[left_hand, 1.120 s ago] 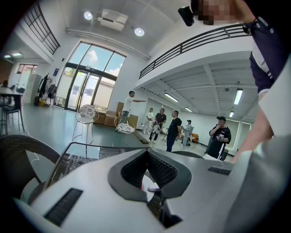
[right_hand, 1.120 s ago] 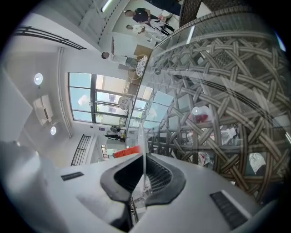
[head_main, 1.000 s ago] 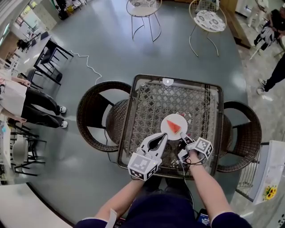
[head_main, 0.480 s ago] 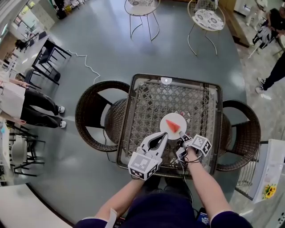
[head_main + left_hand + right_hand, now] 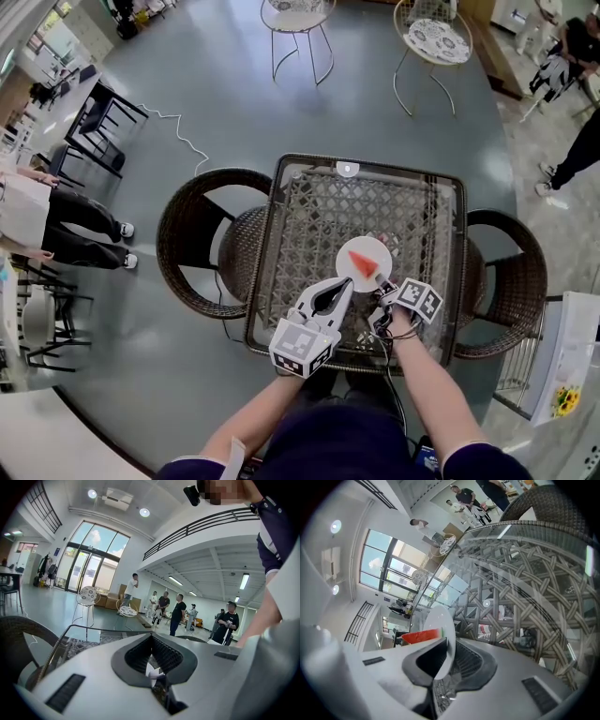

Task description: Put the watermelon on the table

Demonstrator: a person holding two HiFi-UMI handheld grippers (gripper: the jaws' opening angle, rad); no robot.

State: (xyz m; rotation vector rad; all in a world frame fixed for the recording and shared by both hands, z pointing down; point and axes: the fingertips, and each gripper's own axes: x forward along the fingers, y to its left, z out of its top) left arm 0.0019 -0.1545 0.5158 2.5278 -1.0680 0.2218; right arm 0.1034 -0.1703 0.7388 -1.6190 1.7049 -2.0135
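The watermelon (image 5: 363, 263) is borne on a plate (image 5: 349, 253) pinched by the right gripper (image 5: 379, 279), just beyond its jaws; the left gripper (image 5: 343, 286) is pressed together

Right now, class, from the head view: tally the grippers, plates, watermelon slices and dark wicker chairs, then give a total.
Grippers: 2, the left gripper and the right gripper
Plates: 1, the white plate
Watermelon: 1, the watermelon slice
Chairs: 2, the dark wicker chairs
Total: 6
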